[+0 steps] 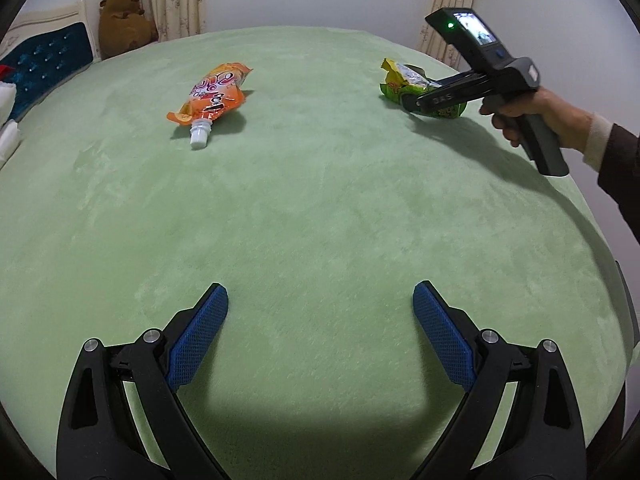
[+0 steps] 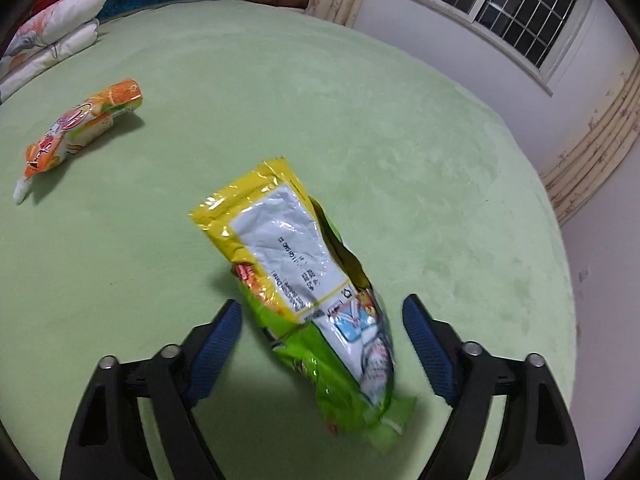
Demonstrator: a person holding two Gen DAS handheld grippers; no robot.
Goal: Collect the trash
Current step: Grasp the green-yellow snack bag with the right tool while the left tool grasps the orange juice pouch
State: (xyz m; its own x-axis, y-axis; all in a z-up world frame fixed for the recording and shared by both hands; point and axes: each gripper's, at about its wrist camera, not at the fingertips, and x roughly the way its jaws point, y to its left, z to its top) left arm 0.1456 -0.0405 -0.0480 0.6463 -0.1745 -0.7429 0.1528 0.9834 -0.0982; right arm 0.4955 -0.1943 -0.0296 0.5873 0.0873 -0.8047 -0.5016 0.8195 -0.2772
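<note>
a: what is shown of the room and the surface?

b: a bed [image 1: 320, 208] covered with a pale green plush spread is shown. a dark blue tufted headboard [image 1: 44, 68] and a brown plush toy [image 1: 122, 20] are seen at the far left in the left wrist view, and a barred window [image 2: 500, 4] with floral curtains [image 2: 592, 140] is set in the wall behind. folded white pillows [image 2: 60, 36] are stacked near the headboard.

a: where is the trash located?

b: two items are laid on the spread, well apart. an orange spouted drink pouch [image 1: 212, 96] is placed flat, its white cap turned toward the left wrist camera. a yellow and green snack bag [image 2: 316, 300] is placed further to the right, crumpled, with its white printed panel facing up.

a: how are the jaws of the right gripper [image 2: 322, 344] set?

b: they are spread on either side of the snack bag. a gap is visible between each blue pad [image 2: 428, 352] and the bag, so no grip is made. in the left wrist view the handle is seen held in a hand [image 1: 540, 112] with a dark sleeve.

a: and the left gripper [image 1: 320, 300]?

b: its jaws are held wide apart above bare spread. nothing is found between them.
</note>
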